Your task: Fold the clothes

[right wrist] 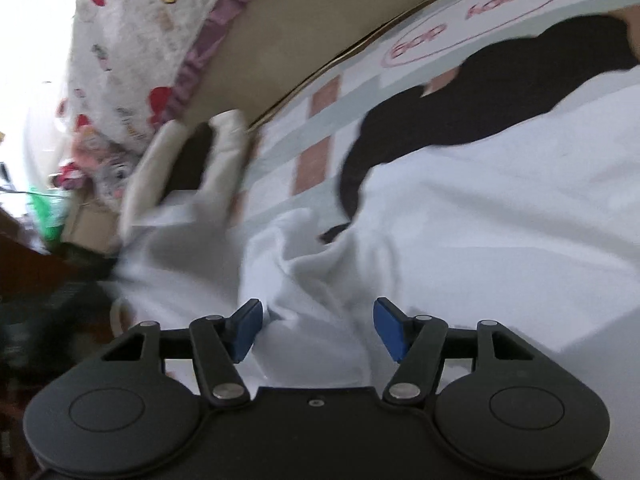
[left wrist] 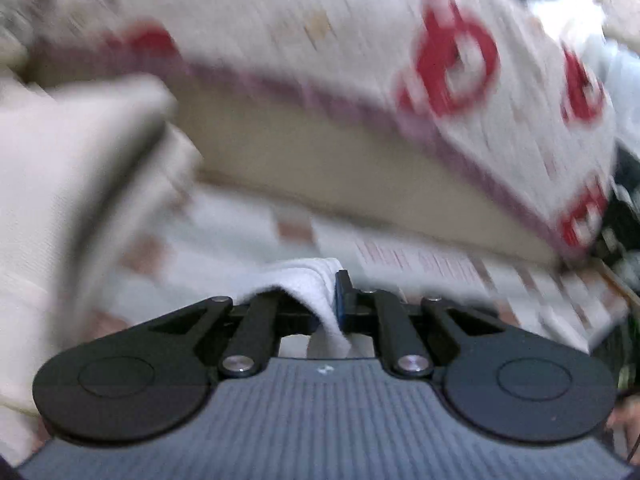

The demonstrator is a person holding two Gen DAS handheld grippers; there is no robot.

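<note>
Left wrist view, heavily blurred: left gripper (left wrist: 334,300) has its jaws clenched on a fold of white cloth (left wrist: 308,280), which bunches over the pads and hangs down between the arms. Behind it is a checked mat (left wrist: 440,264) with brown squares, then a beige mattress side (left wrist: 320,152) under a white blanket (left wrist: 280,20) with red prints and a purple edge. A cream shape at left is too blurred to tell.

Right wrist view: right gripper (right wrist: 318,330) has its jaws released, blue pads (right wrist: 390,328) apart, with a rumpled ridge of the white cloth (right wrist: 480,208) lying between them, untouched by either pad. The cloth spreads right over a black garment (right wrist: 460,96) on the checked mat (right wrist: 320,152). At upper left a gloved hand (right wrist: 192,172) hovers by the bed edge, blurred.
</note>
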